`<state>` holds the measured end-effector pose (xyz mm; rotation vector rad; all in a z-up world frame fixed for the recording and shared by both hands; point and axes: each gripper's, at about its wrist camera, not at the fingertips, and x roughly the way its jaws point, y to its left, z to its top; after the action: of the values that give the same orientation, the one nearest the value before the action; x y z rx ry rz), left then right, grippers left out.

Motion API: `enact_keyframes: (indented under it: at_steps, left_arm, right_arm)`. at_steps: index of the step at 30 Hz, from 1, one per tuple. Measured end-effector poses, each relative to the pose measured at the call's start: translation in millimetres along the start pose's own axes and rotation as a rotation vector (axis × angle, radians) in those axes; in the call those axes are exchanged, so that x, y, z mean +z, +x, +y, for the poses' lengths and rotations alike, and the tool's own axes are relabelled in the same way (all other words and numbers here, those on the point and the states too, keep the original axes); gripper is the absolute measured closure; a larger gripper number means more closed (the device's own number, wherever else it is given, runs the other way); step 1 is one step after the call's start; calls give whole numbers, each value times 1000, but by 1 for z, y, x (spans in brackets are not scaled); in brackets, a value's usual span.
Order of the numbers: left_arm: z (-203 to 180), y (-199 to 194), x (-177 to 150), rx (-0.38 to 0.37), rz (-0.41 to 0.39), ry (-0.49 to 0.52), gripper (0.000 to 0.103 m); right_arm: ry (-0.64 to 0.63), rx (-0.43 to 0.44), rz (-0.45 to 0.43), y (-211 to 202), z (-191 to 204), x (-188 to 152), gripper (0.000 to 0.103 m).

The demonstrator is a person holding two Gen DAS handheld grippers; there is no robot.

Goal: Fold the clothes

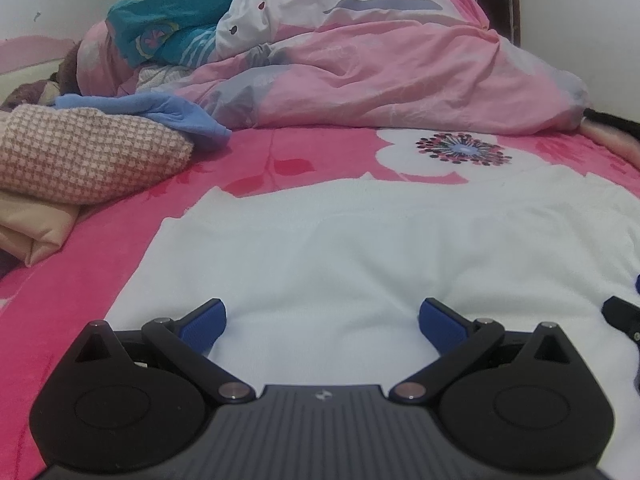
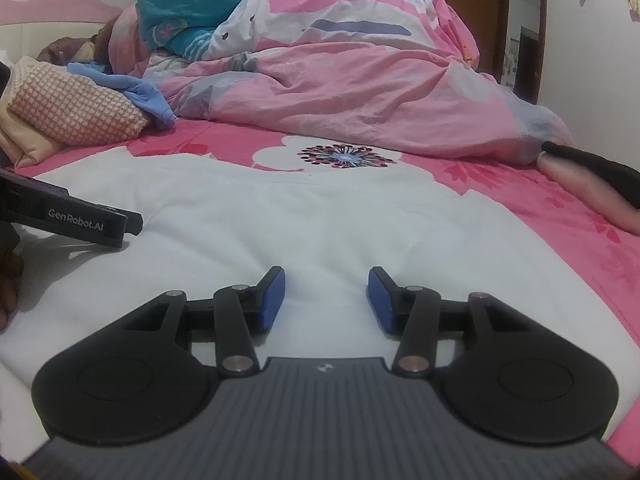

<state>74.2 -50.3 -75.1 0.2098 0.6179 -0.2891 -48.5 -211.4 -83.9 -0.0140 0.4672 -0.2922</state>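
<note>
- Left claw (image 1: 322, 322), bottom centre of the left wrist view, stands wide apart, its blue pads (image 1: 202, 325) low over a white garment (image 1: 360, 256) and gripping nothing.
- Right claw (image 2: 326, 300), bottom centre of the right wrist view, is parted more narrowly, its blue pads (image 2: 273, 300) also empty above the same white garment (image 2: 320, 224).
- The white garment lies spread flat across the middle and lower part of both frames, on a bed covered by a pink floral blanket (image 1: 312, 152).
- The left claw's black body, marked "GenRobot.AI", enters at the left edge of the right wrist view (image 2: 72, 212), resting on or just above the white cloth; which cannot be told.
- A large white flower print with a dark dotted centre (image 2: 344, 156) sits on the blanket just beyond the garment's far edge.
- A pink-and-white quilt (image 1: 380, 64) is heaped across the upper centre and right, with a teal cloth (image 1: 168, 24) on it at upper left.
- At middle left lie a checked folded piece (image 1: 88, 152), a peach one (image 1: 36, 228) under it, and a light blue cloth (image 1: 160, 112) just behind.
</note>
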Motion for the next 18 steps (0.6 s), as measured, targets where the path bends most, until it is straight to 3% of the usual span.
enact_keyframes:
  at_steps: [16, 18]
  left_arm:
    - [-3, -3, 2, 35, -3, 34, 0]
    - [-2, -6, 2, 35, -5, 31, 0]
  right_arm:
    - [9, 1, 0, -2, -1, 1, 56]
    - [-2, -13, -15, -4, 1, 0, 52]
